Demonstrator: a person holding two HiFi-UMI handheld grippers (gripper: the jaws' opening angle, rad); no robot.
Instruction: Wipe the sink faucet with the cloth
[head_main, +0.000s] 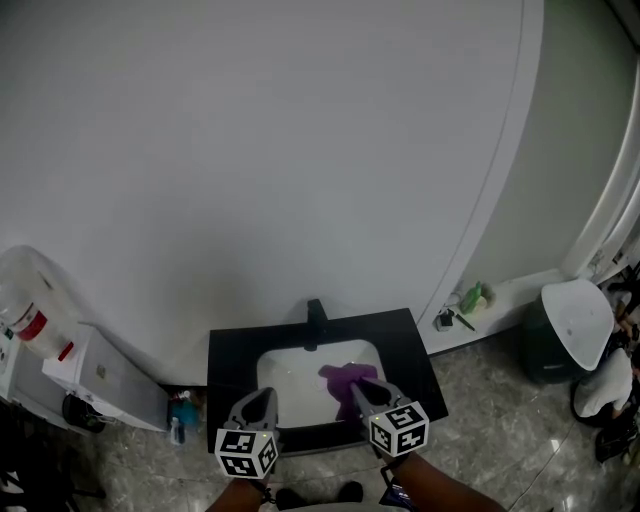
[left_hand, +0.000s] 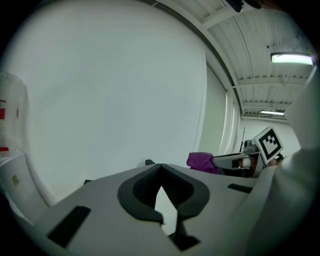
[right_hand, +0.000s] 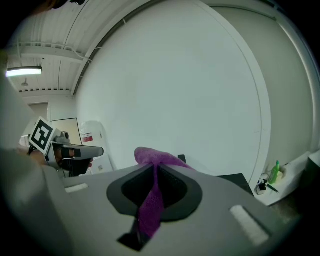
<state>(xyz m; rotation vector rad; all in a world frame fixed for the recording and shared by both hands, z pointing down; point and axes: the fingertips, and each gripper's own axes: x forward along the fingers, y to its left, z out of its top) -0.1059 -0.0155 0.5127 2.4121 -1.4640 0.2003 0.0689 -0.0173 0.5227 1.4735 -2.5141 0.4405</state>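
Note:
A black faucet (head_main: 316, 322) stands at the back of a white basin (head_main: 290, 375) set in a black counter (head_main: 232, 355). My right gripper (head_main: 364, 389) hangs over the basin's right half, shut on a purple cloth (head_main: 345, 379). In the right gripper view the cloth (right_hand: 152, 195) runs down between the shut jaws and bulges past their tips, with the faucet (right_hand: 181, 158) just behind. My left gripper (head_main: 263, 397) hovers over the basin's front left, shut and holding nothing. The left gripper view shows the cloth (left_hand: 202, 161) to the right and the faucet top (left_hand: 149, 162).
A plain white wall rises behind the sink. At left stand a white appliance (head_main: 105, 382) and a clear bottle with a red label (head_main: 30, 318); a blue bottle (head_main: 182, 412) is on the floor. At right are a ledge with a green bottle (head_main: 475, 297) and a lidded bin (head_main: 565, 330).

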